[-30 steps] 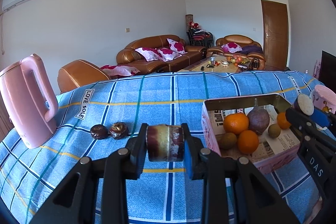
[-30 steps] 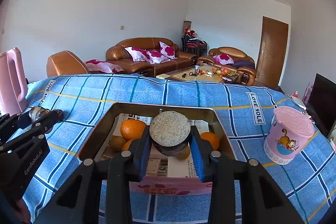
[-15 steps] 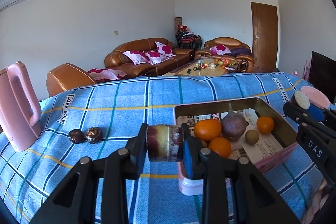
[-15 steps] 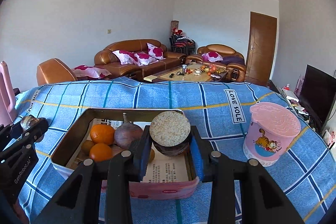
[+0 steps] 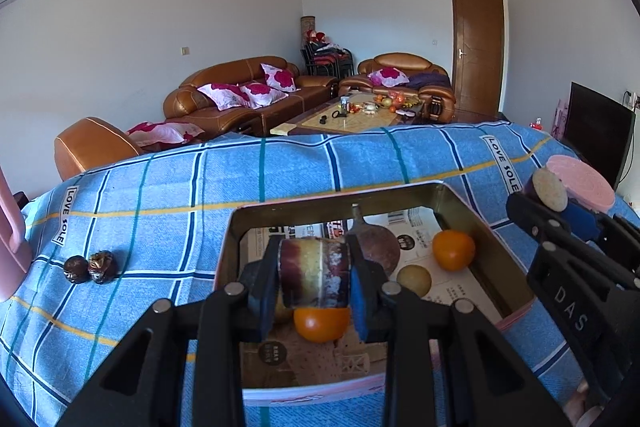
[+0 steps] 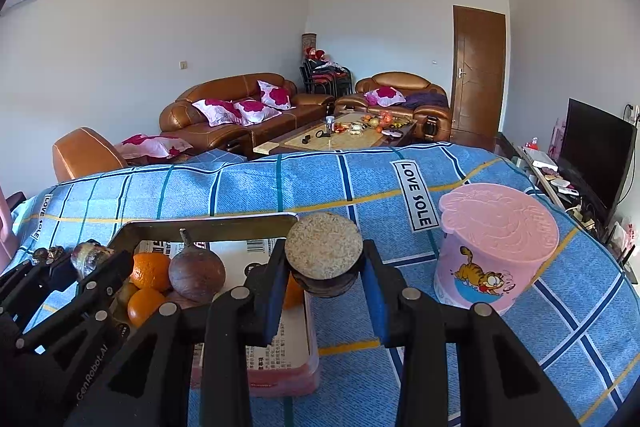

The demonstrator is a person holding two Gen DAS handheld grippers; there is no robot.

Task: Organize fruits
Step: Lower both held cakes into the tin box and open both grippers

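Your left claw (image 5: 314, 281) grips a mottled fruit piece (image 5: 314, 273) over the box (image 5: 472, 211); your right claw (image 6: 324, 287) clamps a cut fruit (image 6: 324, 247) at its right edge. Oranges (image 5: 453, 250) are already boxed, while two dark fruits (image 5: 90, 268) wait far left on the tabletop (image 5: 160, 179).

The blue checked cloth (image 5: 168, 187) is looking soft and woven. The box (image 5: 472, 215) is showing shiny gold metal walls, with printed paper (image 6: 276, 343) lying inside. The oranges (image 5: 454, 250) are looking smooth and a bit shiny. The pink cup (image 6: 496, 255) is looking like smooth plastic.
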